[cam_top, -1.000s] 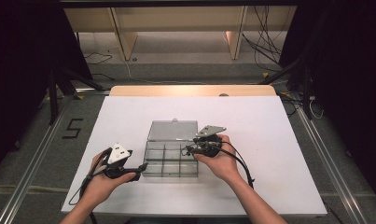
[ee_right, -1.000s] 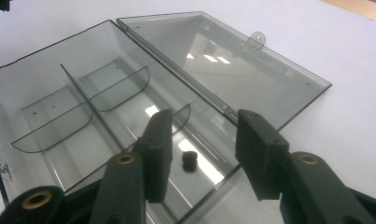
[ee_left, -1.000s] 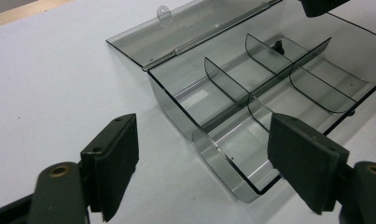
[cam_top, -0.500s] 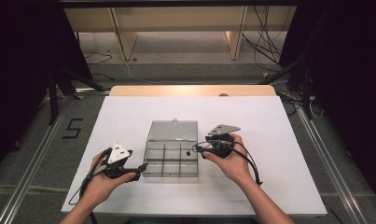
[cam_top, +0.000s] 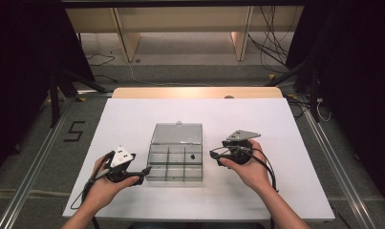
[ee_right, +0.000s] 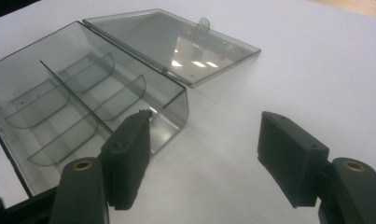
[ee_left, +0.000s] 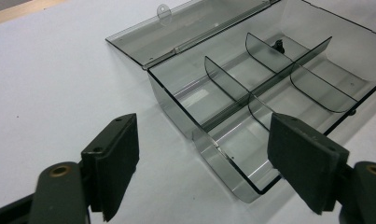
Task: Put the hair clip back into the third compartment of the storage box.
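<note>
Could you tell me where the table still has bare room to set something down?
Broad bare patches lie left and right of the open box and behind its lid. It is crowded beside the box, where the left tool and right tool hover.

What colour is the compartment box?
Smoky grey see-through plastic, lid included. The compartment box shows best in the left gripper view.

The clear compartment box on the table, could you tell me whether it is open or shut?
Open: the box's lid lies flat on the table behind it.
</note>
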